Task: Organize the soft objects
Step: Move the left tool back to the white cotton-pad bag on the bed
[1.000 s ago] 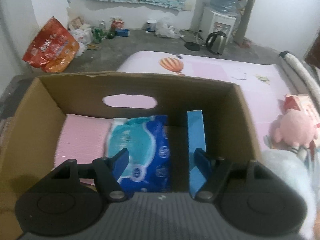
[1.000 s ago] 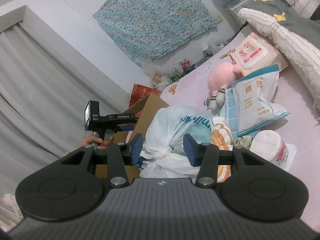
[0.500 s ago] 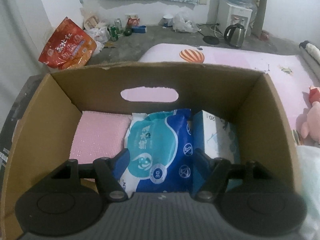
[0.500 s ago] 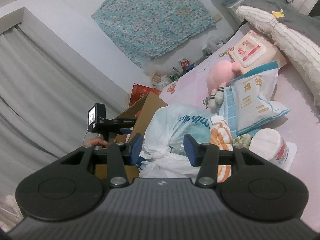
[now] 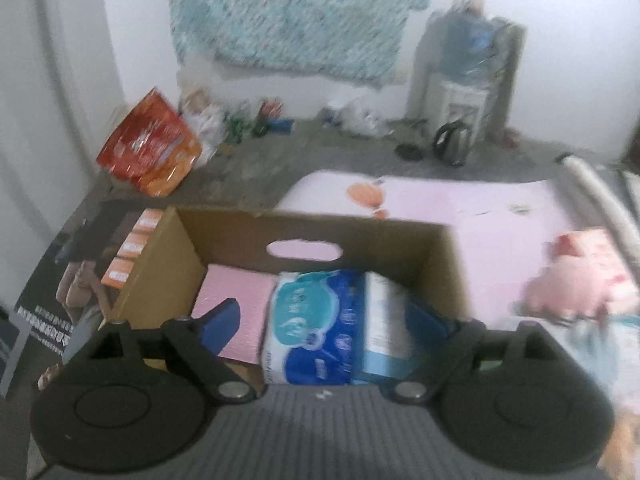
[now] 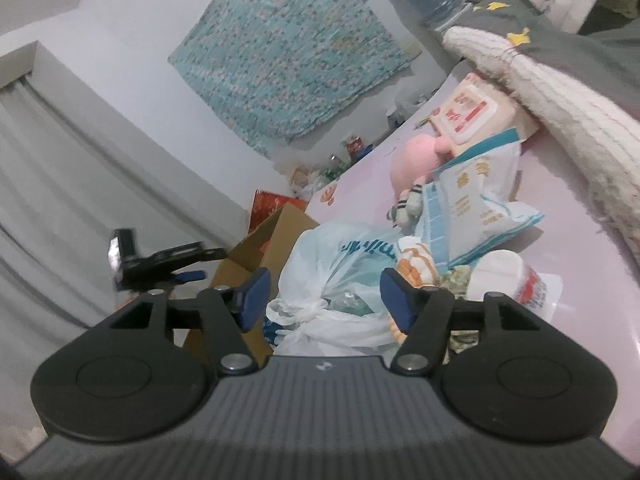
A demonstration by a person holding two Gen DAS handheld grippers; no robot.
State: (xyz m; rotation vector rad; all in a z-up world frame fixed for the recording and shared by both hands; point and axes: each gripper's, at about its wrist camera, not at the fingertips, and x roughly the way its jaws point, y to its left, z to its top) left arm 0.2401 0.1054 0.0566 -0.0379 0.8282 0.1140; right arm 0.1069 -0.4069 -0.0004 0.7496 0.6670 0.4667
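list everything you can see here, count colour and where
cardboard box: 1, brown, on the floor by the bed
pink pack: 1, pink, inside box, left
tissue pack: 1, blue and white, inside box, middle
light blue box: 1, inside box, right
plush toy: 1, pink, on the bed
tied plastic bag: 1, white, on the bed beside the box
snack bag: 1, red and orange, on the floor
kettle: 1, dark, on the floor
left gripper: fingers opening above the box, holding nothing
right gripper: fingers opening, tied plastic bag ahead between them
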